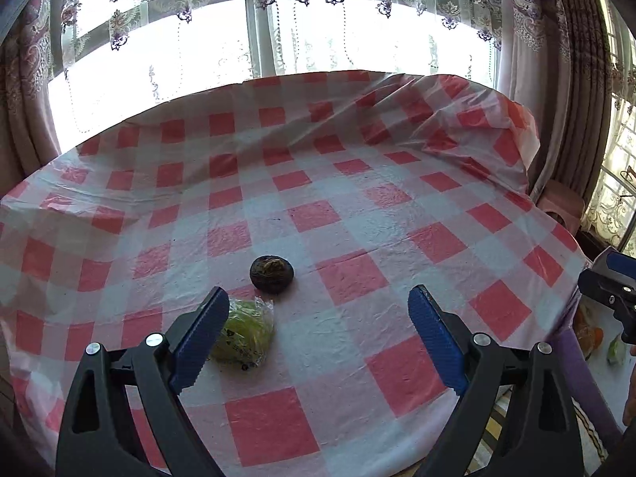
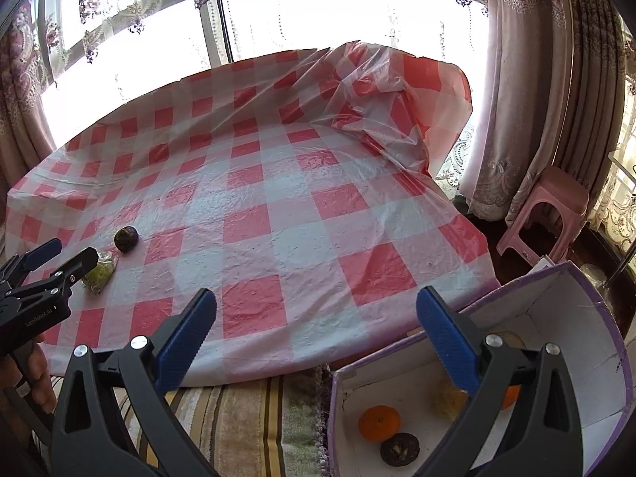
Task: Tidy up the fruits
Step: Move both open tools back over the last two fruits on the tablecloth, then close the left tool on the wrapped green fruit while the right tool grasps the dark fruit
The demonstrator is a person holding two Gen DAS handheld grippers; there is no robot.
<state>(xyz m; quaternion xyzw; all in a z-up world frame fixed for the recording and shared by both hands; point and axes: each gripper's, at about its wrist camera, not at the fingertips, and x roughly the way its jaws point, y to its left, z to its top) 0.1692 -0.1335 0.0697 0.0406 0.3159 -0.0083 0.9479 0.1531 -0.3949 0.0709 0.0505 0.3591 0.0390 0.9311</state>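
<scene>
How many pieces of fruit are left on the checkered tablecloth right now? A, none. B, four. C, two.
C: only a dark round fruit and a green fruit in clear wrap lie on the tablecloth; the orange and the others already sit in the purple box.

Dark round mangosteen [image 1: 272,274] just beyond plastic-wrapped green fruit [image 1: 243,335] on tablecloth; orange [image 2: 379,423] and dark fruit [image 2: 399,449] touching inside box [image 2: 604,361].
</scene>
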